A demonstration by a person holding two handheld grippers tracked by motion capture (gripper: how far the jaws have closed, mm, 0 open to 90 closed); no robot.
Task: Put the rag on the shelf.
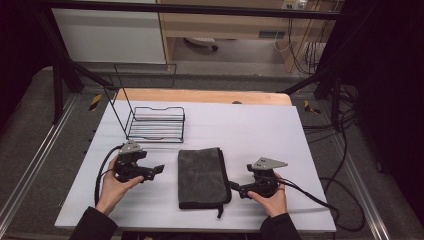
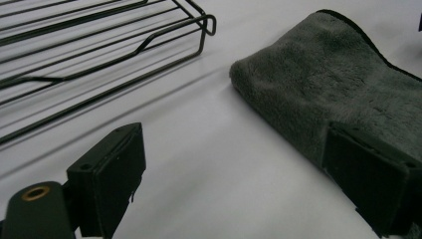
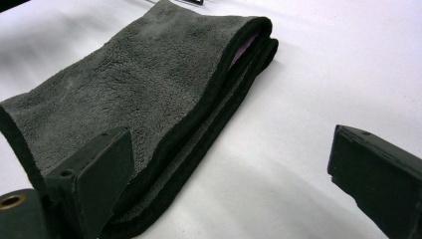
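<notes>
A dark grey towel (image 1: 201, 176), folded into a thick rectangle, lies flat on the white tabletop (image 1: 260, 130) near the front middle. My left gripper (image 1: 159, 170) hovers just left of the towel, open, with bare table between its jaws. In the left gripper view (image 2: 239, 164) the towel (image 2: 338, 84) lies ahead to the right, behind the right jaw. My right gripper (image 1: 235, 188) sits at the towel's right front edge, pointing at it, open. In the right gripper view (image 3: 234, 159) the towel's folded edges (image 3: 139, 94) run past the left jaw, and nothing is pinched.
A black wire rack (image 1: 155, 122) stands at the back left of the table, with a tall wire frame rising behind it; its bars (image 2: 99, 45) show at the upper left of the left gripper view. Cables trail off the table's right side.
</notes>
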